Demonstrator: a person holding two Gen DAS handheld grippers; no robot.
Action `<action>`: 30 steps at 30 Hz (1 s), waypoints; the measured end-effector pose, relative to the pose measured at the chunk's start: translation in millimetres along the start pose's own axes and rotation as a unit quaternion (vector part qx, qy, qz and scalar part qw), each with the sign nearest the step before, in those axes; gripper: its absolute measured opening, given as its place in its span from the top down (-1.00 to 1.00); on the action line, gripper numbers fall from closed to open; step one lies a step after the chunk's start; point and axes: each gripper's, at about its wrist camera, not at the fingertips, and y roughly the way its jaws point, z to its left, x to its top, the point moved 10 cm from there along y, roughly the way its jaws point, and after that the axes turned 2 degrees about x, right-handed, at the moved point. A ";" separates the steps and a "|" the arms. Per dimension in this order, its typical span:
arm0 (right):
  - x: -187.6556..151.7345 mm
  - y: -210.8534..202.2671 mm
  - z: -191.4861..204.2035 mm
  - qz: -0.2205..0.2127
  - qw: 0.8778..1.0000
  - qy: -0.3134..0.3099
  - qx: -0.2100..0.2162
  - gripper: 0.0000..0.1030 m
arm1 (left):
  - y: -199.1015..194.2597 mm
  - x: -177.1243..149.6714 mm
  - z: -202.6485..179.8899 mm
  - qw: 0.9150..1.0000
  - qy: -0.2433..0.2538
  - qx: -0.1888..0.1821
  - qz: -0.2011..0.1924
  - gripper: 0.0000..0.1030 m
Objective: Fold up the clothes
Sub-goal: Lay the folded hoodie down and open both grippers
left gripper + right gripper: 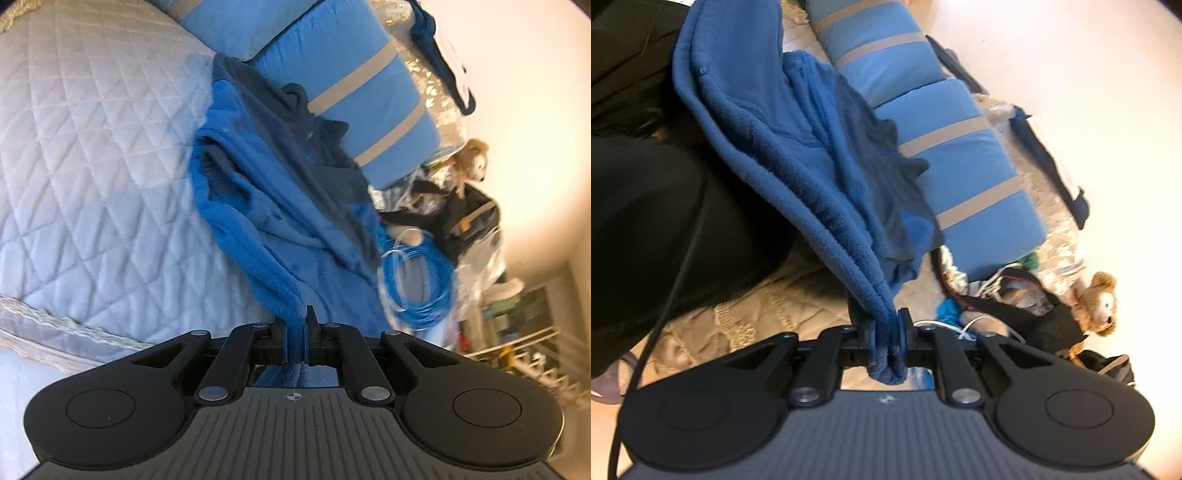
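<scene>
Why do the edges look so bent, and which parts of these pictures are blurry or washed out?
Both views: fisheye bending, black corners. Left wrist view: blue cable coil motion-smeared, wall glaring, quilted bedcover fairly sharp. Right wrist view: wall washed out, teddy bear soft, blue fleece garment slightly blurred.

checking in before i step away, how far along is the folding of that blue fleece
Done: both claws have a grip, the left claw and the right claw each shut on an edge of the blue fleece. In hand: it hangs bunched between them above the quilted bed. Left: spreading it flat and making every fold; no neat fold shows yet.
</scene>
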 end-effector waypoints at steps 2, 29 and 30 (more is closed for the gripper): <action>-5.6 5.6 8.0 0.012 1.000 0.005 0.006 0.33 | 4.9 -9.9 13.5 1.000 0.010 0.026 0.002 0.74; -28.9 -48.8 11.7 0.027 0.986 0.131 0.102 -1.00 | -70.0 -119.1 -97.9 0.777 0.512 0.346 -0.121 -0.52; -29.5 -45.2 14.2 0.029 0.987 0.128 0.095 -1.00 | -55.6 -127.8 -92.5 0.761 0.530 0.356 -0.115 -0.52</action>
